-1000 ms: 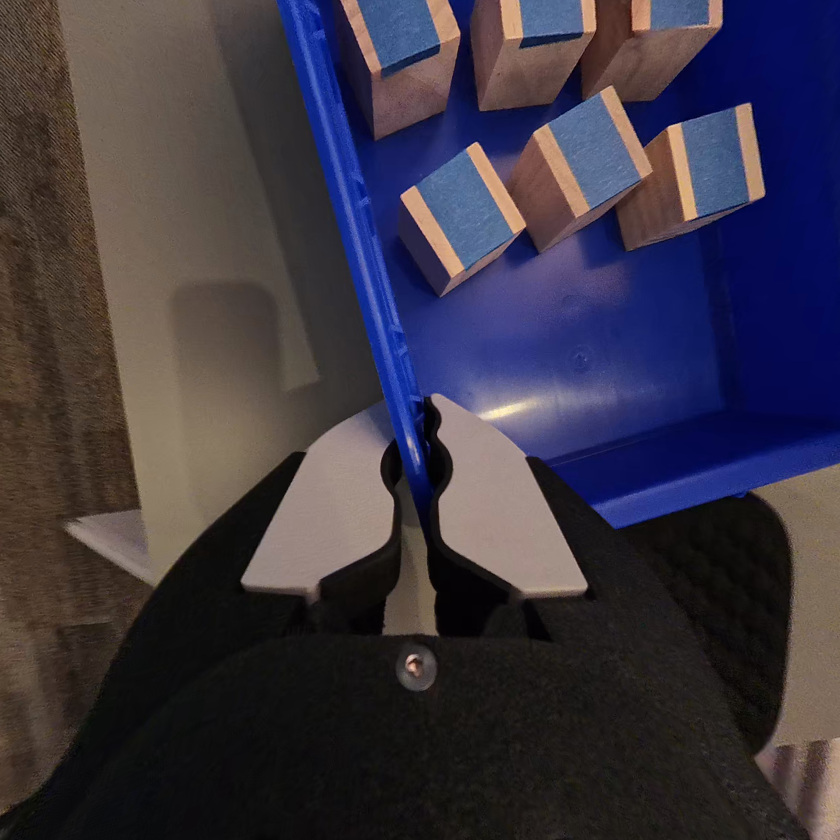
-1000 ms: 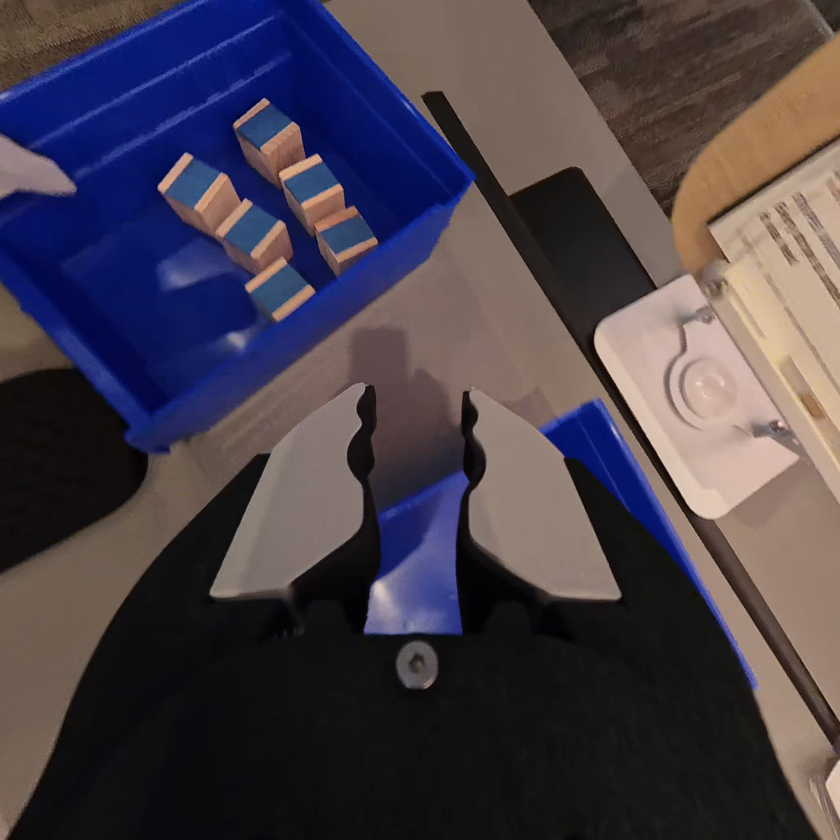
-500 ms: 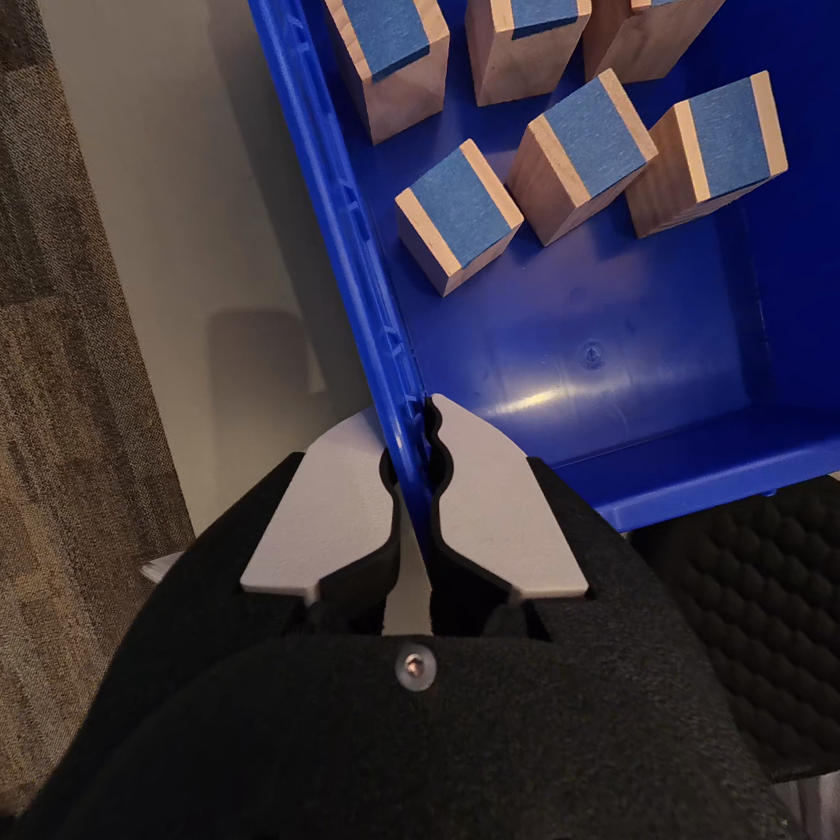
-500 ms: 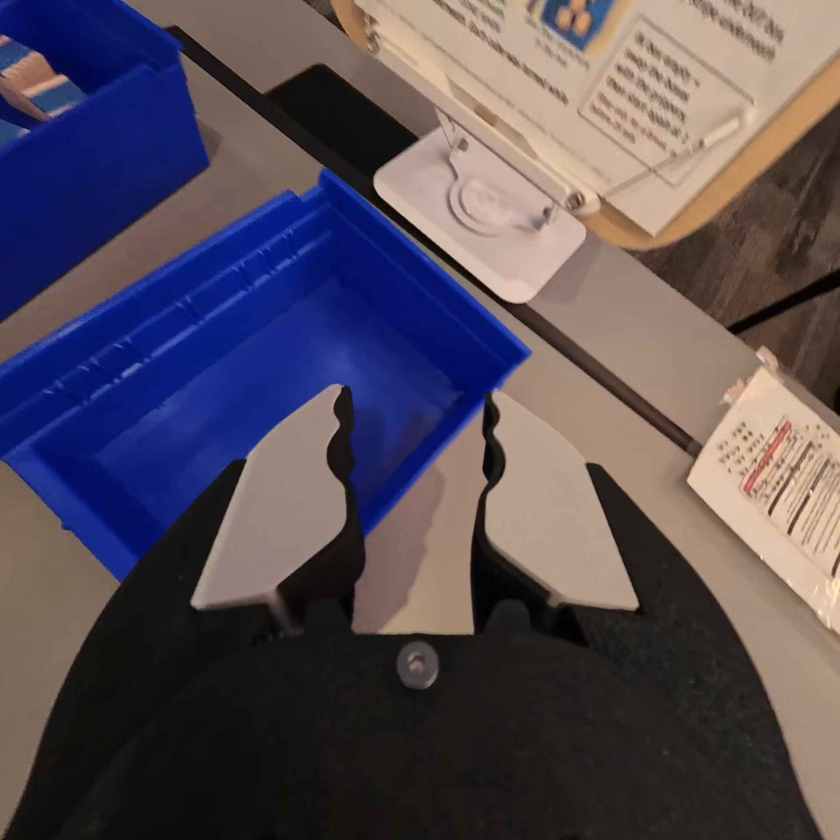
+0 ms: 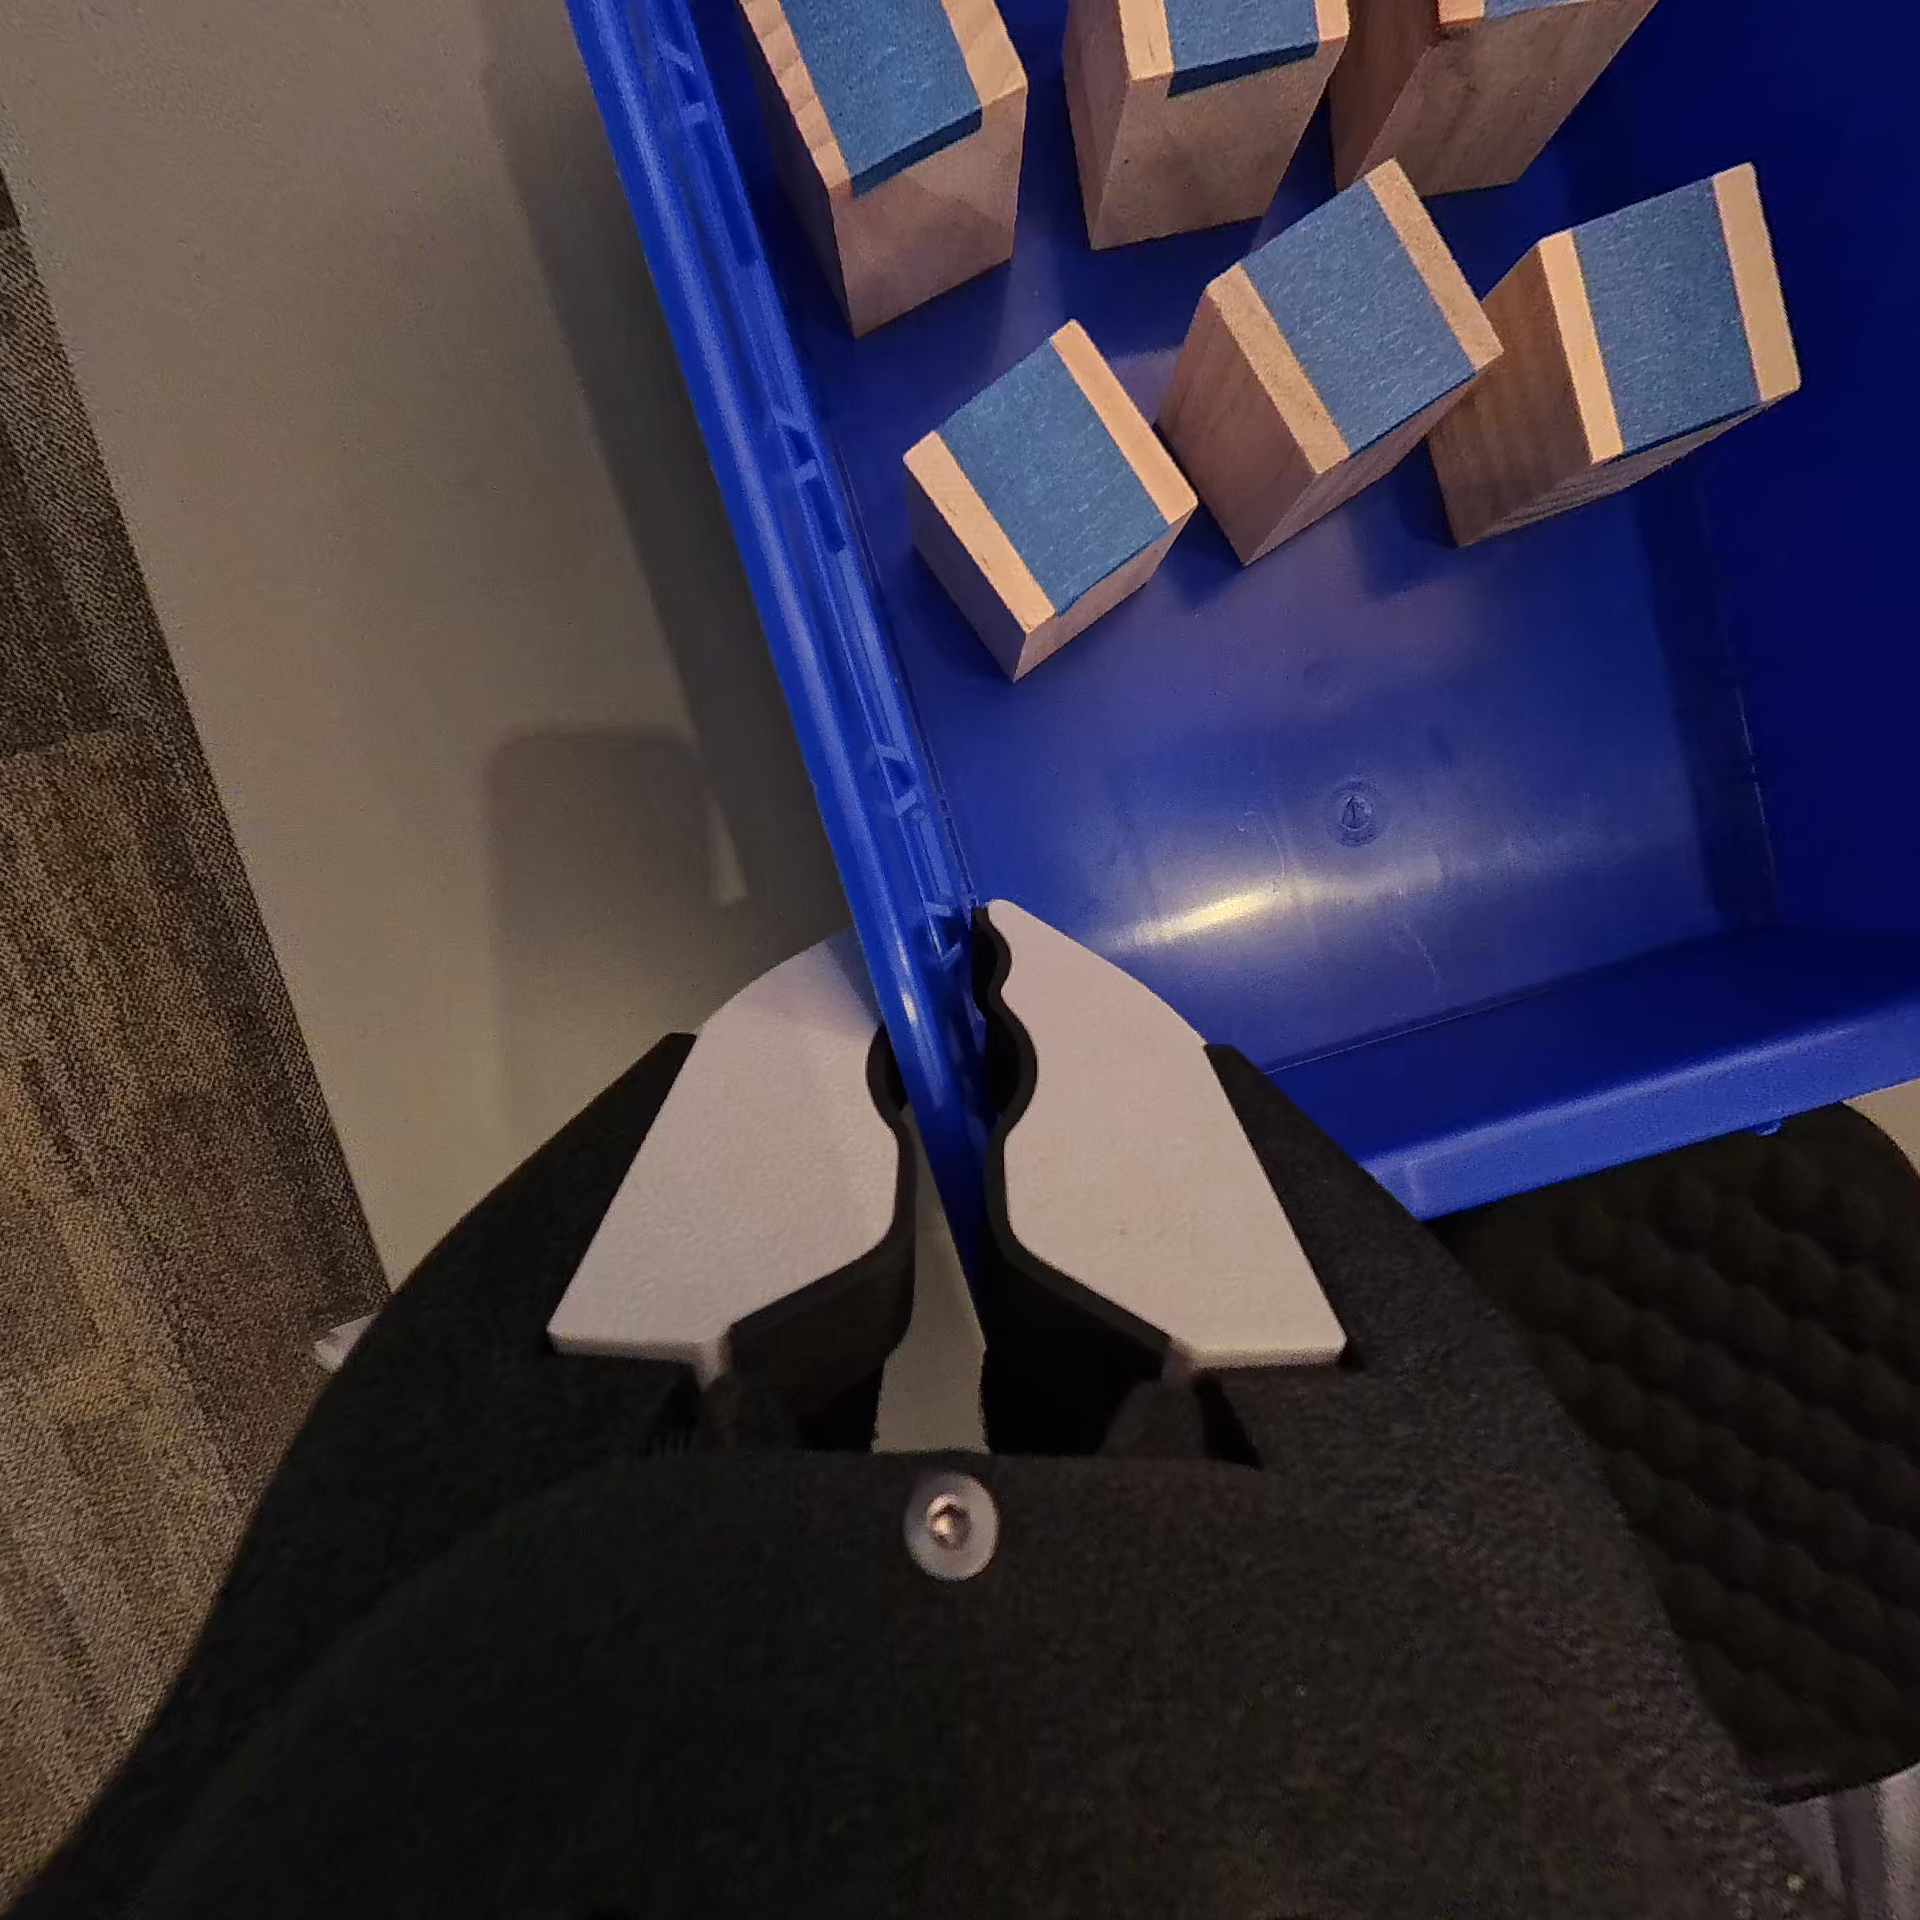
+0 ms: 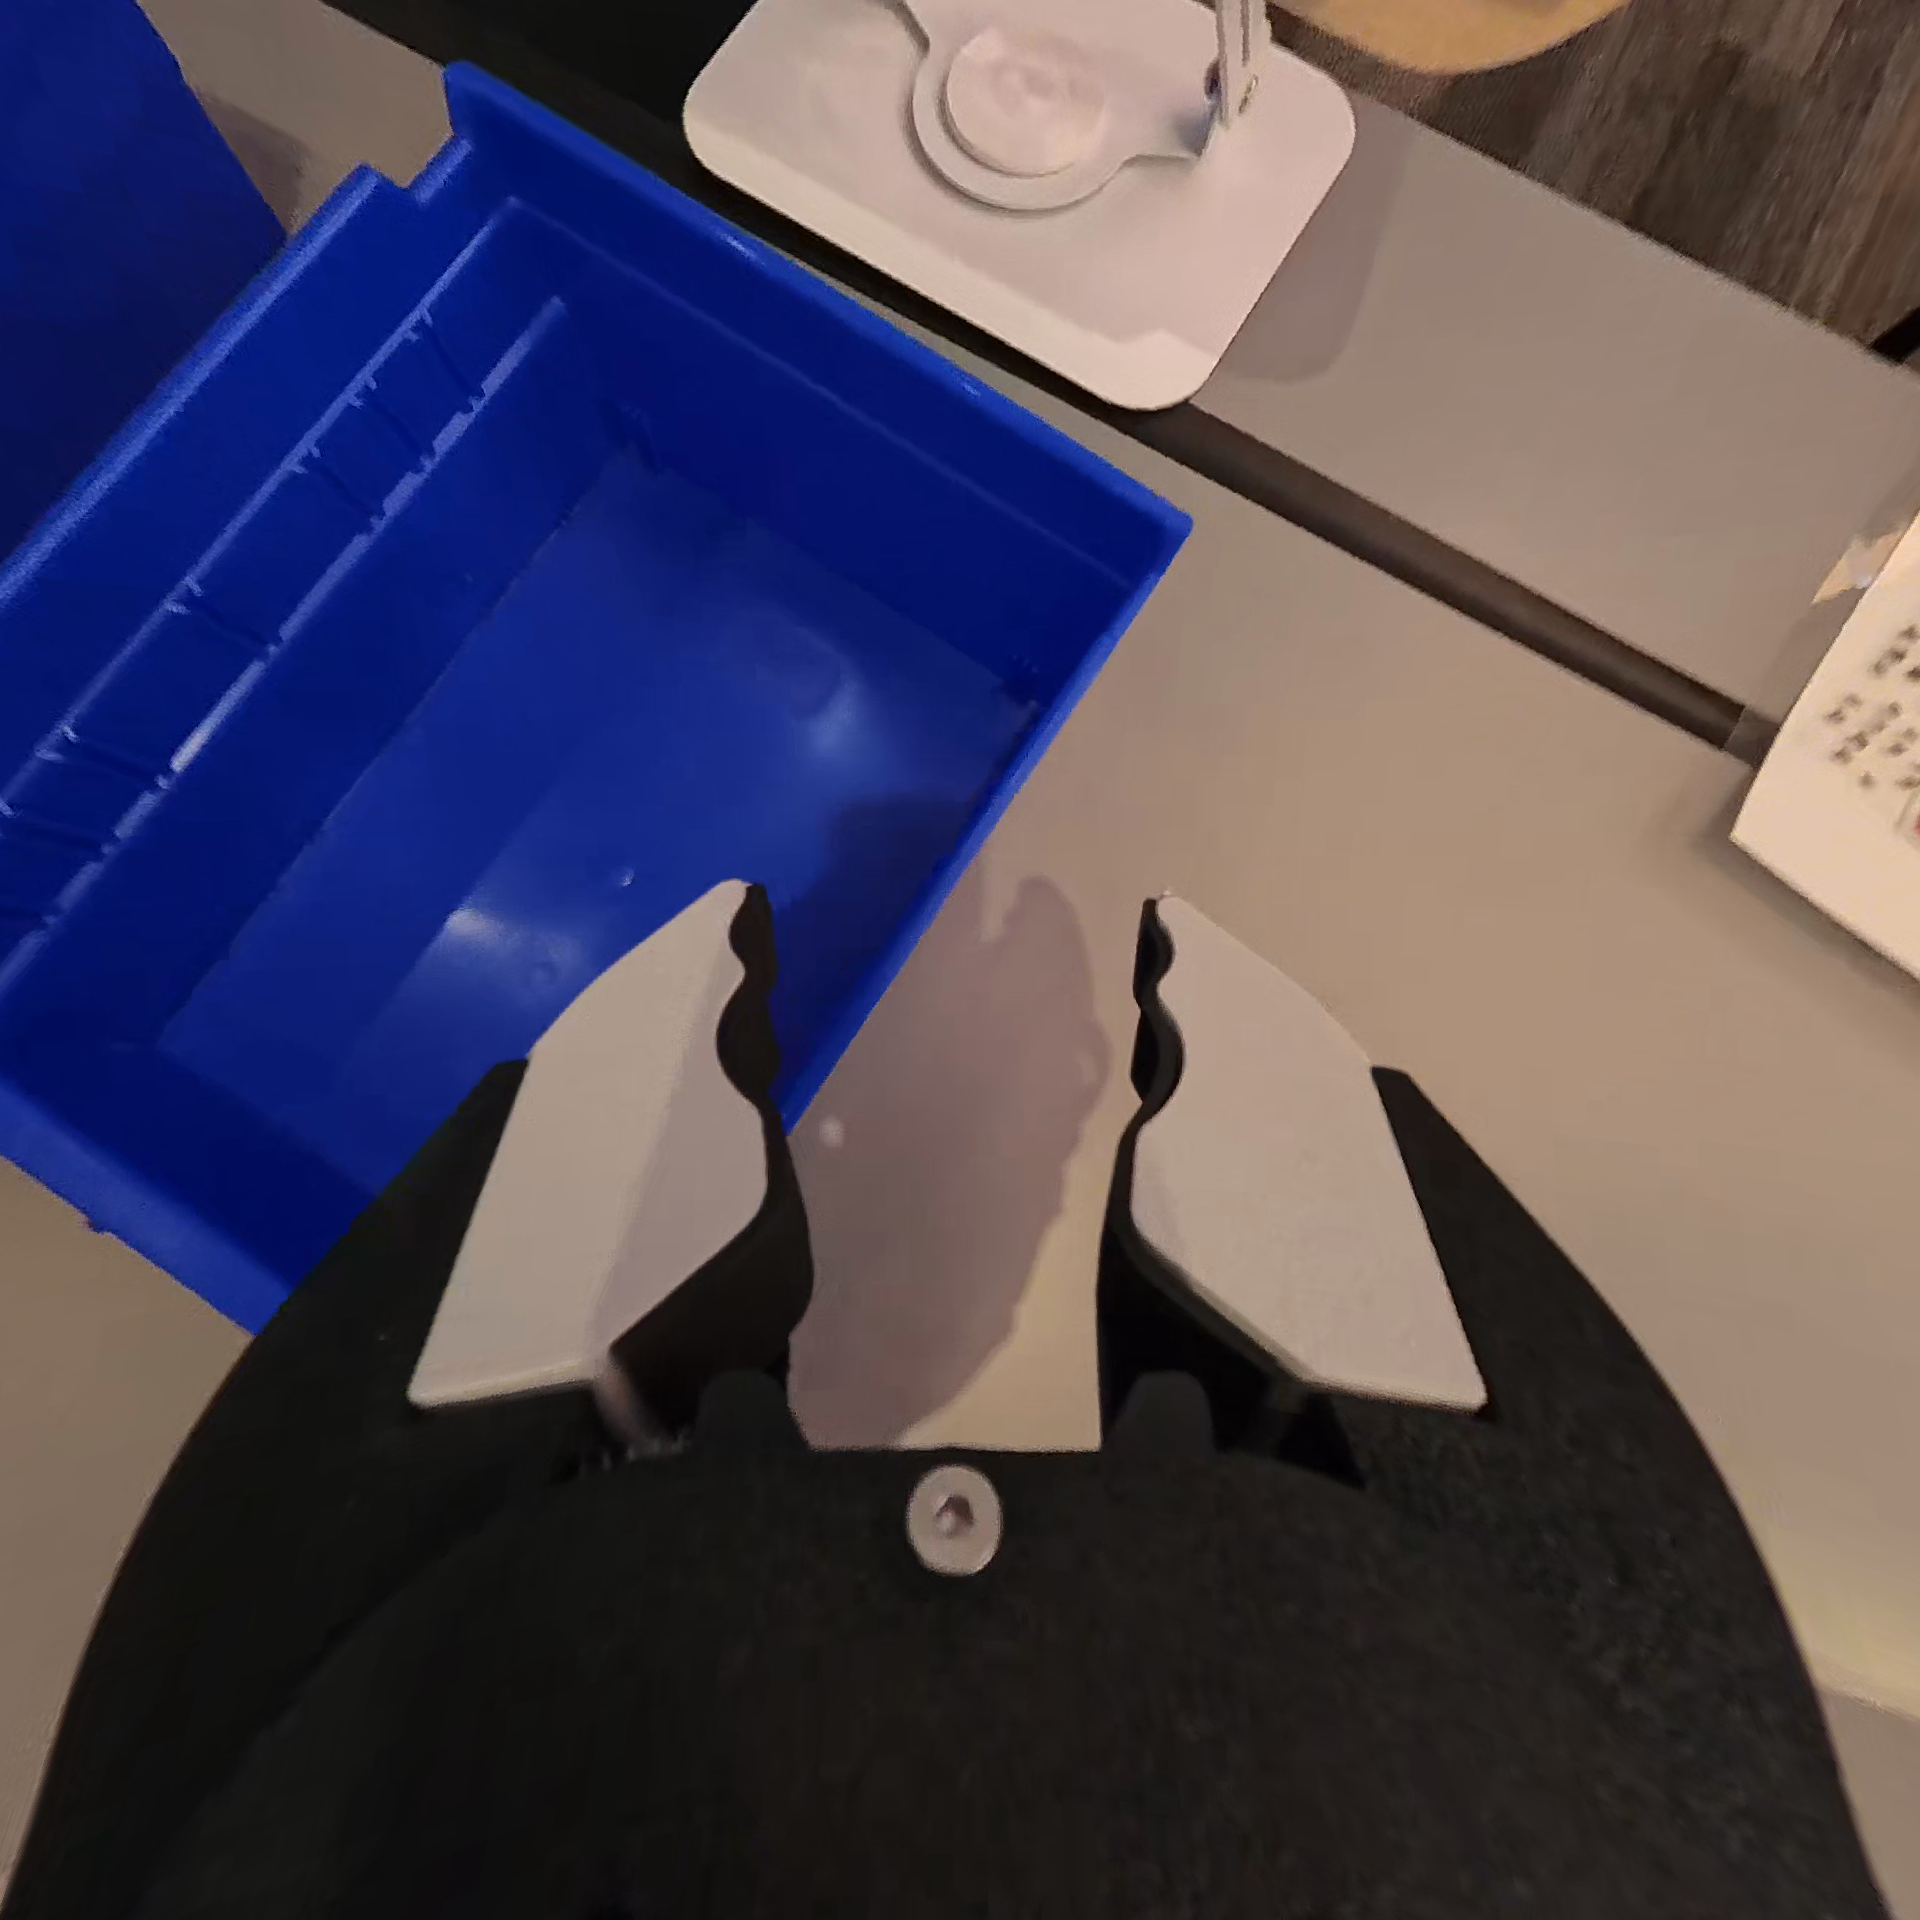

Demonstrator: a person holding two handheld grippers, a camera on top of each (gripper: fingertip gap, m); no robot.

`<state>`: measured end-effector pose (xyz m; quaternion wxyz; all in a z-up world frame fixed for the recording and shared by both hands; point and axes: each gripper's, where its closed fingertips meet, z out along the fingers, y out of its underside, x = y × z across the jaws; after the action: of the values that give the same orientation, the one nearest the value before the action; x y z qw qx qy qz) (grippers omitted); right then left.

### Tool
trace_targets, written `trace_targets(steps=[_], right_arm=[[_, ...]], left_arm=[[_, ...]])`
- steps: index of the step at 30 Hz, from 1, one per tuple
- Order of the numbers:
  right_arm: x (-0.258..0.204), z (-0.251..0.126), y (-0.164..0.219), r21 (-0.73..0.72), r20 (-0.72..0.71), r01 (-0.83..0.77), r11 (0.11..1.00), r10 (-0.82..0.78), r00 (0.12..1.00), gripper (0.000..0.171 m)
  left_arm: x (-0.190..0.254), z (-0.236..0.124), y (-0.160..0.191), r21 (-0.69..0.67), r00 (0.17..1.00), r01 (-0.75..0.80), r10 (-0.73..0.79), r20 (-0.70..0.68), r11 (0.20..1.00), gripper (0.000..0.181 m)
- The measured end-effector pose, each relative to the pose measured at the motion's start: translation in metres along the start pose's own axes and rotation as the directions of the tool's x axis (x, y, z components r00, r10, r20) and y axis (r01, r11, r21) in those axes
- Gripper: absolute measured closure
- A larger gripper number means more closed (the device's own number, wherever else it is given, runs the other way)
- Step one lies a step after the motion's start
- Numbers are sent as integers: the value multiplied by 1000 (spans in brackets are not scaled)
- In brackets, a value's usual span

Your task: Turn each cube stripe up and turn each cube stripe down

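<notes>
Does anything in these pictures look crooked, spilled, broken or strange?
Nothing is spilled or broken. One oddity: the left tool is shut on the side wall of the blue plastic bin, not on a cube. The wooden cubes with blue stripes sit askew, stripes up.

Each gripper has pale grey wedge fingers with wavy black inner edges, a black textured body, and one silver screw.

Left tongs pinched nearly closed, grey fingers clamping a thin wall between them. Right tongs spread wide, gripping nothing, angled downward, fingers apart.
</notes>
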<state>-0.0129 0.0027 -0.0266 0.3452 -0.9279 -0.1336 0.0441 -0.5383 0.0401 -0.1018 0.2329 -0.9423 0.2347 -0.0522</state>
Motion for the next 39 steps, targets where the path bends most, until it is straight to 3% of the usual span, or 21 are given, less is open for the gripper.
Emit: trace_targets(steps=[1,4,8,10,11,15,20,26,28,30,33,39], right_arm=[[-1,1,1,-14,4,-30,999,30,1000,103],[-6,10,12,-100,-1,-98,990,98,995,90],[-11,30,26,-188,-46,-155,970,149,988,82],[-5,42,38,-261,-119,-164,951,137,983,84],[-5,49,44,-304,-132,-165,938,130,983,96],[-22,70,60,-442,-31,-138,886,139,990,142],[-10,74,56,-470,-26,-179,864,189,982,162],[26,74,57,-467,30,-219,857,263,964,165],[48,71,62,-470,8,-228,853,263,965,165],[71,66,69,-466,10,-260,846,299,954,165],[110,53,85,-459,-27,-307,834,333,943,165],[186,24,122,-434,-90,-381,816,381,920,165]], left_arm=[[1,0,0,2,1000,4,-4,-2,1000,174],[2,-3,-2,32,996,64,-62,-57,997,174],[7,-32,-29,228,936,271,-201,-289,935,151],[7,-56,-40,316,906,344,-224,-359,884,141],[10,-70,-45,373,905,346,-202,-373,861,146],[30,-133,-60,611,955,233,-59,-291,757,150],[68,-184,-60,750,994,65,27,-110,658,153],[124,-172,-58,712,979,19,133,-157,702,158],[139,-176,-61,749,969,1,183,-163,662,164],[150,-188,-65,810,960,-25,239,-143,586,181],[160,-205,-69,872,957,-39,269,-108,489,181],[175,-208,-74,876,949,-44,293,-113,481,169]])
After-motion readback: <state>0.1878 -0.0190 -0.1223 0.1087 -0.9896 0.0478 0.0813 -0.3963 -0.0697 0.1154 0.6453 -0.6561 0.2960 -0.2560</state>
